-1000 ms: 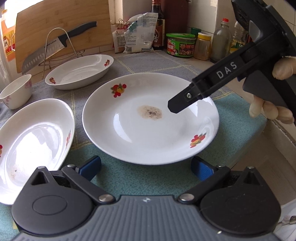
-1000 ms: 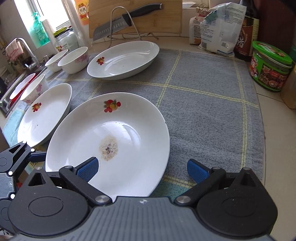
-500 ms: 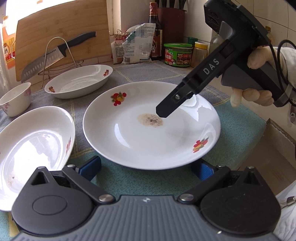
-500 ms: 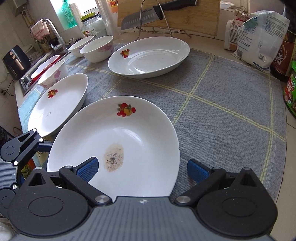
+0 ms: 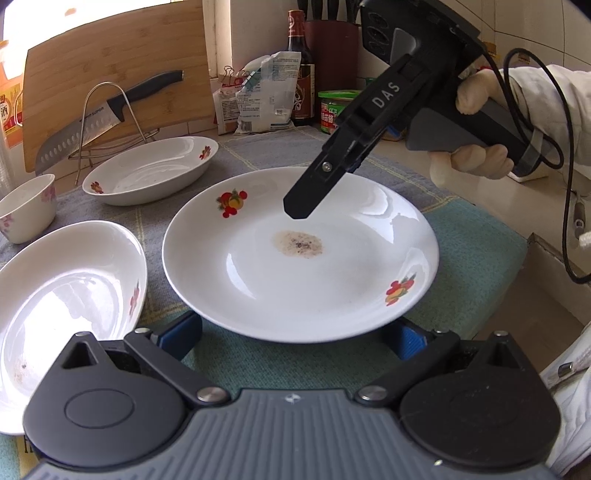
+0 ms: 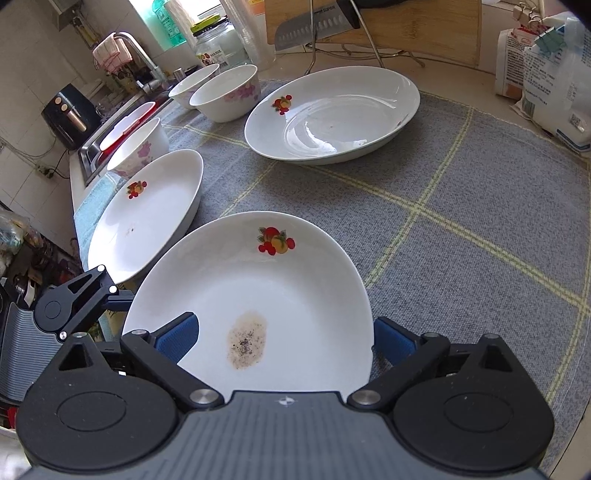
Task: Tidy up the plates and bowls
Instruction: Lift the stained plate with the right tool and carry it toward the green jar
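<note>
"DAS" in white capitals runs along the black finger arm of the right gripper [image 5: 384, 96]. The knife [image 6: 314, 31] blade carries small print reading roughly "SUPOR" near the handle. Red jar label [image 5: 331, 115], white bag [image 5: 264, 98], dark bottle [image 5: 300, 70] label and orange packet [image 5: 9, 109] all carry print, too small to read.

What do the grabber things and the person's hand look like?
Each hand-held gripper is black with a ribbed grey body, two round black discs and blue pads on its fingers. The right hand-held gripper has white letters "DAS" on its arm, a grey handle and a black cable. The hand holding it wears a pale glove and a white sleeve.
</note>
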`<action>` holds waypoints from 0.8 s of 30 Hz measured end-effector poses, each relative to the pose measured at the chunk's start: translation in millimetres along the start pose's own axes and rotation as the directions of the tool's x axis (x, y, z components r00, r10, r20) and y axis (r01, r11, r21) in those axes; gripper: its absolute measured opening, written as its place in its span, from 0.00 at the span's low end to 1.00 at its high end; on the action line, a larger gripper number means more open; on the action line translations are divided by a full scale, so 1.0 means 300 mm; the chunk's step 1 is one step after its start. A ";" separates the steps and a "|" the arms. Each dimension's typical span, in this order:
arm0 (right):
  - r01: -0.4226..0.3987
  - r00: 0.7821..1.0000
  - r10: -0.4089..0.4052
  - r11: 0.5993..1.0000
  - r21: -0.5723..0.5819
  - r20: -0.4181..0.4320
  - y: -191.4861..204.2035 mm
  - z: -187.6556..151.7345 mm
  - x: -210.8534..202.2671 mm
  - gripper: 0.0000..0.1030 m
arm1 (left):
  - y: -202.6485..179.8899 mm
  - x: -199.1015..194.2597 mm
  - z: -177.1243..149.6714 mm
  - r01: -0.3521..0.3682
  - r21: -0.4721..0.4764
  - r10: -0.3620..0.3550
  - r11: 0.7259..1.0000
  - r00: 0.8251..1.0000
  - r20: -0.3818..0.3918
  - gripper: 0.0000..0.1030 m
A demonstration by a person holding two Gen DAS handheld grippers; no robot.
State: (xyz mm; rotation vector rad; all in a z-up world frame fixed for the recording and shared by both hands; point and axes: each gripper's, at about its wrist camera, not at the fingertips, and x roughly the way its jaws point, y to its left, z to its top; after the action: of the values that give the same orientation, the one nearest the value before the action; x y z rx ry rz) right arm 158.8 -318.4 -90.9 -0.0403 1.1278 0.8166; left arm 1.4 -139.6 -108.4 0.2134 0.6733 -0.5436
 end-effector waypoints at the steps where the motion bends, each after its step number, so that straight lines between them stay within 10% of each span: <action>1: 0.004 1.000 -0.004 1.000 -0.009 -0.007 0.003 0.004 0.001 0.97 | -0.003 -0.003 -0.002 -0.001 0.004 0.001 1.000 1.000 0.001 1.00; 24: -0.120 0.989 0.125 0.991 0.062 -0.076 -0.063 0.046 -0.008 0.84 | -0.017 -0.002 0.007 -0.010 0.046 0.010 0.999 1.000 0.003 1.00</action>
State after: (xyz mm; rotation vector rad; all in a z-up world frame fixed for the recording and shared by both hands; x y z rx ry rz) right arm 180.5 -327.5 -89.7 0.0450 1.2373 0.8980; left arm -0.7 -144.4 -106.3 0.2591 0.6576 -0.5496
